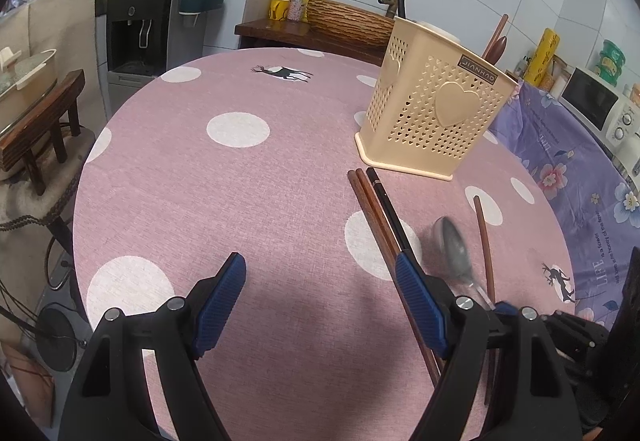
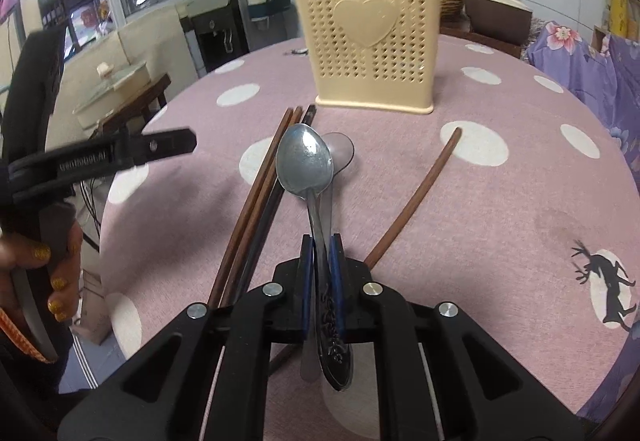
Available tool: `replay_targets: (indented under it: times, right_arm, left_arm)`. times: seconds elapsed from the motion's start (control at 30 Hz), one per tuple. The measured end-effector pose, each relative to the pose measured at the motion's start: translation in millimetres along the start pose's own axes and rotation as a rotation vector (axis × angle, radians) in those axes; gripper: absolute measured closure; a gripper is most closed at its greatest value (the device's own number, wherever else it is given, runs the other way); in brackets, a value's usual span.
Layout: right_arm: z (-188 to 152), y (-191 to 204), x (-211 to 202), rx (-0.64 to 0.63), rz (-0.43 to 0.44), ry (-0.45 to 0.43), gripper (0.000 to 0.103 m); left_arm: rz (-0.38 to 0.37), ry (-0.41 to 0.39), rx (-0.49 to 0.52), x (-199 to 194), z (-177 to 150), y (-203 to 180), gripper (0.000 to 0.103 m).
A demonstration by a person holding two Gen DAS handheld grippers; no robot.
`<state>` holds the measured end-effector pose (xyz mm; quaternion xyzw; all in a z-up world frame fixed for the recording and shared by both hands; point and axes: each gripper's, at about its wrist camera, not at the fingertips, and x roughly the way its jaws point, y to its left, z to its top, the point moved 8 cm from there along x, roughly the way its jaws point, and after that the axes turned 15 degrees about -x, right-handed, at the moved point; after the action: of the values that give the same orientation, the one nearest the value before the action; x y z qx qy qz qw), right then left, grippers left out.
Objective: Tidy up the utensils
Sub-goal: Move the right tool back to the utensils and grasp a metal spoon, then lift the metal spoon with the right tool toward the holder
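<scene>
A beige perforated utensil holder (image 1: 434,109) (image 2: 370,37) with heart shapes stands on the pink dotted round table (image 1: 240,193) (image 2: 500,225), with a few utensil handles sticking out of it. My right gripper (image 2: 322,241) is shut on a metal spoon (image 2: 306,165), held by its handle just above the cloth, bowl pointing at the holder. The spoon also shows blurred in the left wrist view (image 1: 454,247). Three chopsticks (image 1: 380,217) (image 2: 260,201) lie together left of the spoon; a single brown one (image 1: 484,241) (image 2: 420,197) lies to its right. My left gripper (image 1: 320,273) is open and empty.
A purple floral cloth (image 1: 568,169) covers a surface right of the table, with a microwave (image 1: 596,105) on it. A water dispenser (image 1: 136,29) and a wooden stool (image 1: 40,129) stand left. A woven basket (image 1: 348,21) sits behind the table.
</scene>
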<state>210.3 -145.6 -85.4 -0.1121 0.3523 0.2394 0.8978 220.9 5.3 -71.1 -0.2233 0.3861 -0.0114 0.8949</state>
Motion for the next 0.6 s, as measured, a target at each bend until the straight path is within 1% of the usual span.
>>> replay_targets:
  times: [0.07,0.2,0.3,0.37,0.4,0.5,0.6]
  right_arm:
    - [1.3,-9.4,-5.4,0.018,-0.025,-0.014,0.093]
    - [-1.2,-38.4,-15.0,0.095,-0.076,-0.027,0.093]
    - [-9.2,-62.6,-18.8,0.140,-0.174,-0.011,0.093]
    - [-18.2,-77.5,-16.8,0.176,-0.212,0.009,0.093]
    - [-23.1,-82.2,-14.3,0.182,-0.224,0.026,0.093]
    - [-30.4,-87.9,-11.5,0.185,-0.246,0.033,0.093]
    - [-31.8,-86.9,-9.1,0.183,-0.239,0.026,0.092]
  left_arm:
    - [-0.002,0.001,-0.005,0.0,-0.1,0.3,0.027]
    - [-0.003,0.003,-0.005,0.6,-1.1,-0.7,0.027]
    - [-0.004,0.011,-0.004,2.7,-3.2,-1.4,0.027]
    - [-0.004,0.016,-0.003,4.2,-4.9,-2.2,0.027]
    - [-0.004,0.019,-0.003,4.9,-5.8,-2.4,0.027]
    - [-0.002,0.022,-0.003,5.8,-8.3,-2.8,0.027]
    - [0.001,0.027,-0.004,6.7,-10.2,-2.4,0.026]
